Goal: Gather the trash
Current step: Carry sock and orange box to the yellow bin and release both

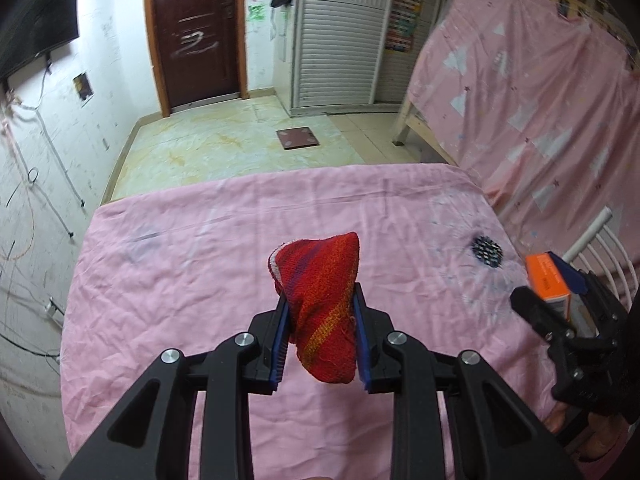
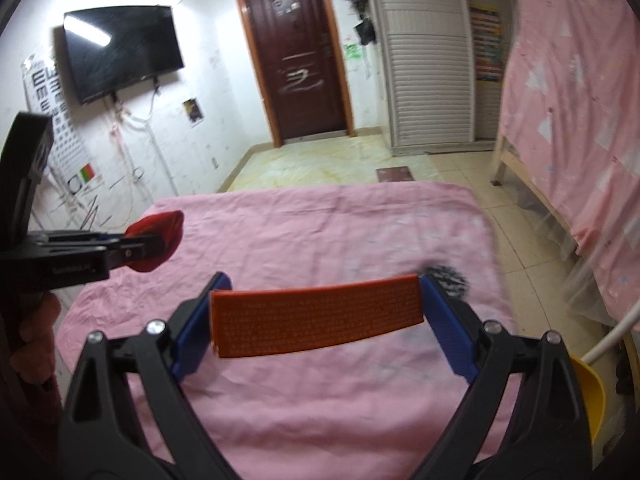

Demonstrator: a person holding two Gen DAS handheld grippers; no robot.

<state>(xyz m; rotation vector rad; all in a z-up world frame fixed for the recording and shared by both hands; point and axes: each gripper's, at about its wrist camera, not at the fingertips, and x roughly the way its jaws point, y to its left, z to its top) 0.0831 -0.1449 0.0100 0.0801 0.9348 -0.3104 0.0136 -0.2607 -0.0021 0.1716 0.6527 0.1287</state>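
In the left wrist view the left gripper [image 1: 320, 320] sits at lower centre, its blue pads pinching a red woven cloth [image 1: 322, 304] with orange and purple stripes; the cloth stands up between the pads, clear of the pink bedsheet [image 1: 180, 280] beneath it. A pale edge shows at the cloth's upper left, too small to make out. At the right edge of that frame the right gripper [image 1: 560, 296] appears side-on, clamped on an orange box [image 1: 546, 276], whose far end is hidden behind the black linkage. In the right wrist view the right gripper [image 2: 318, 312] holds the orange box [image 2: 318, 316] crosswise at centre, one blue pad pressed on each end; the small print on its face is unreadable. The left gripper [image 2: 140, 246] enters from the left edge with the red cloth [image 2: 160, 236] partly covered by its finger. A dark spotted patch [image 2: 450, 280] on the sheet [image 2: 320, 400] is blurred and half hidden by the right pad. A yellow shape [image 2: 588, 392] at lower right is cut off by the frame.
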